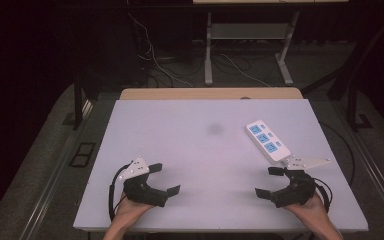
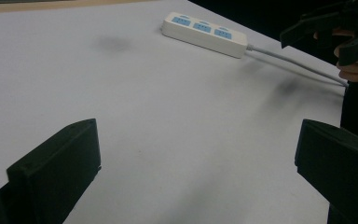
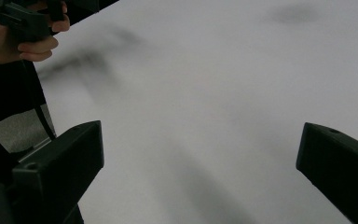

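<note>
The power strip (image 1: 268, 140) lies flat on the right half of the white table (image 1: 190, 150), well toward the right edge. Its long axis runs diagonally: the free end points away from the person and to the left, and the end with the cord (image 2: 293, 63) points toward the person and to the right. The right gripper (image 1: 270, 181) is clearly the nearer one; the strip lies just beyond it, near its grey plate. The left gripper (image 1: 166, 178) is well apart from the strip, across the table. Both grippers have their jaws wide open and hold nothing. I judge that the right hand should reach forward, with the jaws across the strip's short side.
</note>
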